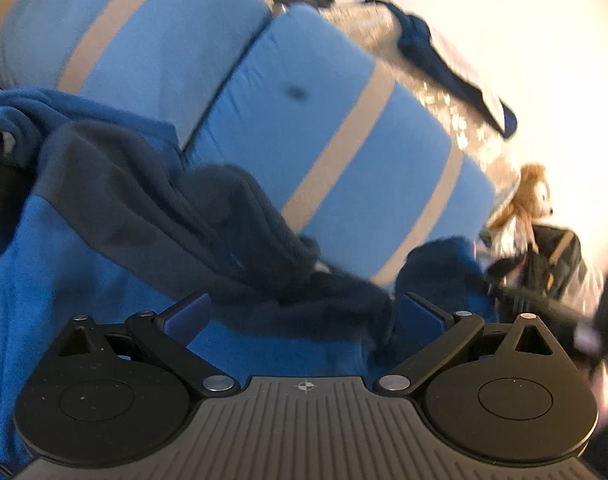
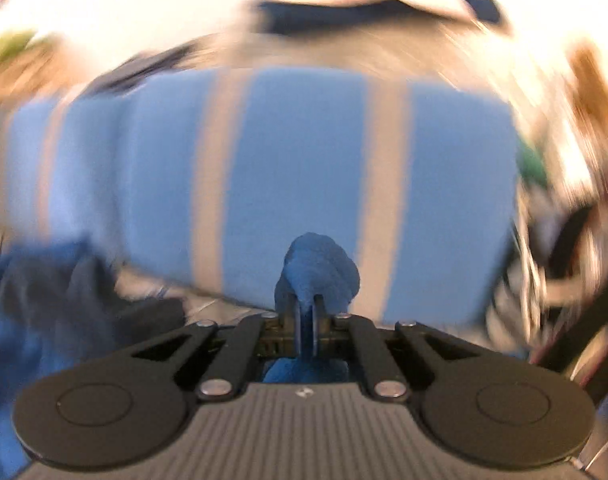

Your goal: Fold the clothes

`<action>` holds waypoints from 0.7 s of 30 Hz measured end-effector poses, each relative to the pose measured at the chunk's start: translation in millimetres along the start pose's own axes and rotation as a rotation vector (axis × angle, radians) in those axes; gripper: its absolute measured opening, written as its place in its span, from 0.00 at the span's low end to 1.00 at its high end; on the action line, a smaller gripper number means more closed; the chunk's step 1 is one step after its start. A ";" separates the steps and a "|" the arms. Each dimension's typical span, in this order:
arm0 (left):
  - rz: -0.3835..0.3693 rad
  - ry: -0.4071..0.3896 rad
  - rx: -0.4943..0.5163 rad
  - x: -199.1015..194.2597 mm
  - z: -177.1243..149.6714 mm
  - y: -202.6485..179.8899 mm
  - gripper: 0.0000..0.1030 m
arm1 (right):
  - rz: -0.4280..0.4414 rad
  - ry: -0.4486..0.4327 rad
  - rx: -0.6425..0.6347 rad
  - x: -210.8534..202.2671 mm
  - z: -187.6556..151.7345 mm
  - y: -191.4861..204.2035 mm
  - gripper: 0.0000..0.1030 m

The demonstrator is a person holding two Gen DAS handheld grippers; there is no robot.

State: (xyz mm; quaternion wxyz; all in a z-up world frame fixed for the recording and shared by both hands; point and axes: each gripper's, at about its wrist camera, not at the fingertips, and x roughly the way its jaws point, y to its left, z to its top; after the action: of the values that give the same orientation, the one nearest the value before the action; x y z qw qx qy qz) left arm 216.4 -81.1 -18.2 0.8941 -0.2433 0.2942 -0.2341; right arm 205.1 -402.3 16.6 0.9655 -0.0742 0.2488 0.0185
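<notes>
A bright blue garment (image 1: 84,280) with a dark navy part (image 1: 144,208) lies crumpled in front of me in the left wrist view. My left gripper (image 1: 304,312) stands wide open, its blue pads (image 1: 188,314) on either side of the navy fold without pressing on it. In the right wrist view my right gripper (image 2: 307,312) is shut on a small bunch of the blue garment (image 2: 316,264), which sticks up beyond the fingertips. More of the garment (image 2: 44,280) lies blurred at the lower left.
Light-blue cushions with beige stripes (image 1: 324,120) (image 2: 304,160) stand behind the garment. A brown plush toy (image 1: 520,200) and a dark bag (image 1: 552,264) sit at the right. A navy cloth (image 1: 444,68) lies on a shiny cover behind the cushions.
</notes>
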 end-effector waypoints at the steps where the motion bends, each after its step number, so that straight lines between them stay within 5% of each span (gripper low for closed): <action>1: 0.005 -0.015 -0.004 -1.9 1.2 0.6 1.00 | 0.022 0.002 -0.089 -4.6 -3.8 25.1 0.05; 8: 0.024 -0.049 -0.041 -8.3 6.3 9.0 1.00 | 0.301 0.171 -0.468 -14.4 -66.0 158.7 0.05; 12: 0.015 -0.050 -0.071 -9.1 9.0 13.6 1.00 | 0.402 0.241 -0.651 -26.2 -91.0 187.8 0.05; 17: 0.014 -0.054 -0.049 -9.9 9.5 11.5 1.00 | 0.491 0.272 -0.723 -42.7 -99.6 182.1 0.43; 21: 0.011 -0.052 -0.060 -9.5 9.6 13.3 1.00 | 0.535 0.259 -0.729 -53.5 -88.8 176.7 0.58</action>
State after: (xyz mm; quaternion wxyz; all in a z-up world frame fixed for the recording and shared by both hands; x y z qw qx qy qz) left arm 219.4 -62.6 -15.0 0.8950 -0.2742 0.2792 -0.2141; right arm 103.0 -241.2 -58.0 0.7989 -0.3432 0.3549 0.3435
